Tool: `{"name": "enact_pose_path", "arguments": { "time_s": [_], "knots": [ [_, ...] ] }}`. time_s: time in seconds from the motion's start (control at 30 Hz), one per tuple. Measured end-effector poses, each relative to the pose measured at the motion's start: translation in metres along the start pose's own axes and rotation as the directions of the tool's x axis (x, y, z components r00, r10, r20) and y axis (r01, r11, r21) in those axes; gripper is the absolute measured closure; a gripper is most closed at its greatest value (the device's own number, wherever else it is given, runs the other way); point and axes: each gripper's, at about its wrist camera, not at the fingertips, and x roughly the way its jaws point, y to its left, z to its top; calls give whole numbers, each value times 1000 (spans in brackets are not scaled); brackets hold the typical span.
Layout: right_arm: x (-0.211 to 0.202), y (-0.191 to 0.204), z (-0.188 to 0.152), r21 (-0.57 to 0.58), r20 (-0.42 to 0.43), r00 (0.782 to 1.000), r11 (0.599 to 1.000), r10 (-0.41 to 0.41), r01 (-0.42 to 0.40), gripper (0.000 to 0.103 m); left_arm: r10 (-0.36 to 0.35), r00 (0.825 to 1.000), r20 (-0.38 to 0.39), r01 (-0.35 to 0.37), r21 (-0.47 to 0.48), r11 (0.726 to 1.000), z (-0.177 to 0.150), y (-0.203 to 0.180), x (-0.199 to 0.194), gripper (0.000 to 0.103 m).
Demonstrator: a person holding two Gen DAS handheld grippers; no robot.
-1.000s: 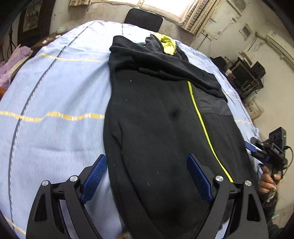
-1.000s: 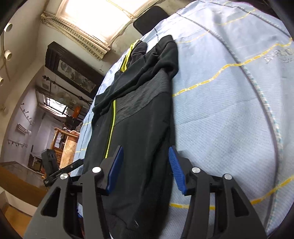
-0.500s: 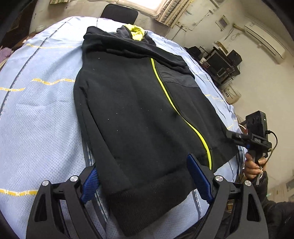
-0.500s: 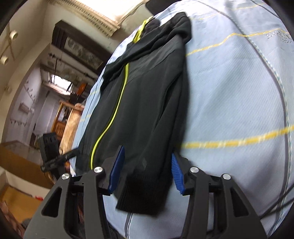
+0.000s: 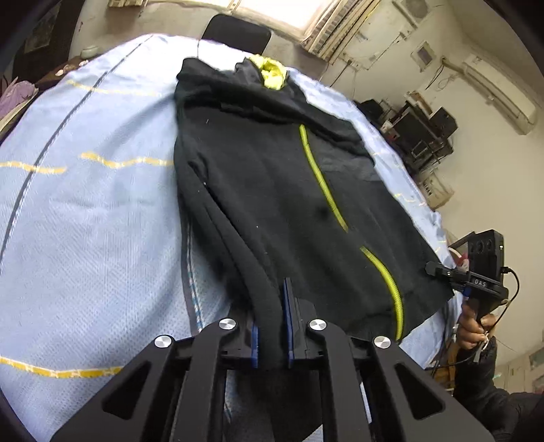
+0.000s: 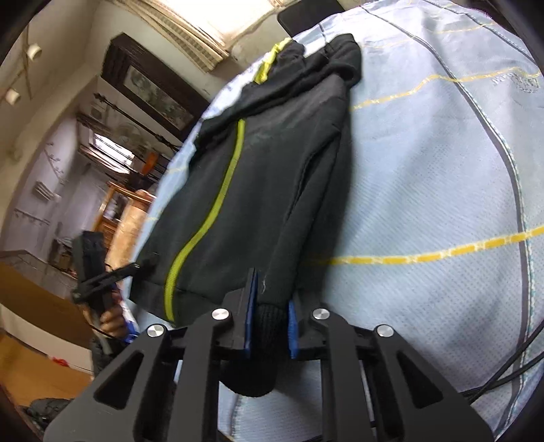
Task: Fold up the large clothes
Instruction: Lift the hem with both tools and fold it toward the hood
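Note:
A black zip hoodie (image 5: 278, 204) with a yellow-green zipper lies lengthwise on a light blue sheet (image 5: 85, 221), hood at the far end. My left gripper (image 5: 271, 326) is shut on the ribbed hem at the hoodie's near left corner. In the right wrist view the hoodie (image 6: 258, 176) shows again, and my right gripper (image 6: 270, 323) is shut on the hem at the other near corner. Each gripper shows in the other's view: the right gripper (image 5: 442, 270) at the hoodie's far hem corner, the left gripper (image 6: 142, 265) likewise.
The sheet (image 6: 442, 204) has yellow lines and a grey stripe. A black chair back (image 5: 236, 32) stands beyond the far edge. Shelves with equipment (image 5: 418, 136) line the right wall. A wooden cabinet (image 6: 125, 217) stands off the table's side. A cable (image 6: 503, 370) trails over the sheet.
Both grippers have gone from open around the hem to shut on it. The near end of the hoodie is now gathered and slightly lifted.

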Motion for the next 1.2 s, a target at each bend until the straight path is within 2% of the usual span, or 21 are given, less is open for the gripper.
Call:
{"name": "enact_pose_path", "arguments": {
  "time_s": [0.13,0.2,0.27,0.3,0.33,0.37,0.47,0.5,0.53,0.63,0.7,0.77,0.93,1.07,1.2],
  "knots": [
    [4,8,8,-19,-21,999,999,30,-30,89,-4,1000,13,3,36,999,8,-10,-2,93],
    [10,10,9,-27,-49,999,999,21,-22,79,-13,1000,-10,14,41,999,11,-11,3,93],
    [15,9,7,-23,-65,998,1000,9,-10,77,-10,999,-38,11,38,999,9,-9,8,83],
    [16,8,6,-23,-69,998,1000,4,-6,76,-14,998,-66,16,29,999,7,-7,13,59],
    [16,5,5,-14,-72,997,1000,1,-2,76,-20,996,-90,22,17,1000,4,-4,16,53],
    [14,3,3,-5,-75,997,1000,1,-1,76,-24,995,-94,26,17,1000,1,-3,18,52],
    [15,-2,0,2,-85,996,1000,-13,14,82,13,996,-88,-8,61,998,-2,-10,17,55],
    [14,-1,-1,-14,-85,996,1000,-24,23,84,27,996,-85,-22,68,997,-2,-12,17,78],
    [15,0,1,-21,-85,996,999,-30,28,89,58,994,-89,-51,84,995,0,-14,20,86],
    [8,4,10,11,-54,998,999,37,-36,92,36,996,-84,-30,72,997,10,-15,16,92],
    [5,8,14,12,-37,998,998,56,-55,92,39,998,-49,-35,89,995,20,-21,7,94],
    [-6,23,31,-1,24,993,994,112,-113,92,44,999,-12,-43,103,994,31,-26,-2,94],
    [-13,37,62,-15,87,985,989,148,-147,92,38,997,67,-44,91,995,74,-30,-20,94],
    [-18,41,101,4,149,977,988,151,-153,92,44,993,111,-51,57,997,115,-28,-26,94],
    [-15,38,148,40,212,970,990,121,-133,92,56,991,118,-59,23,998,159,-22,-19,94]
  ]
}}
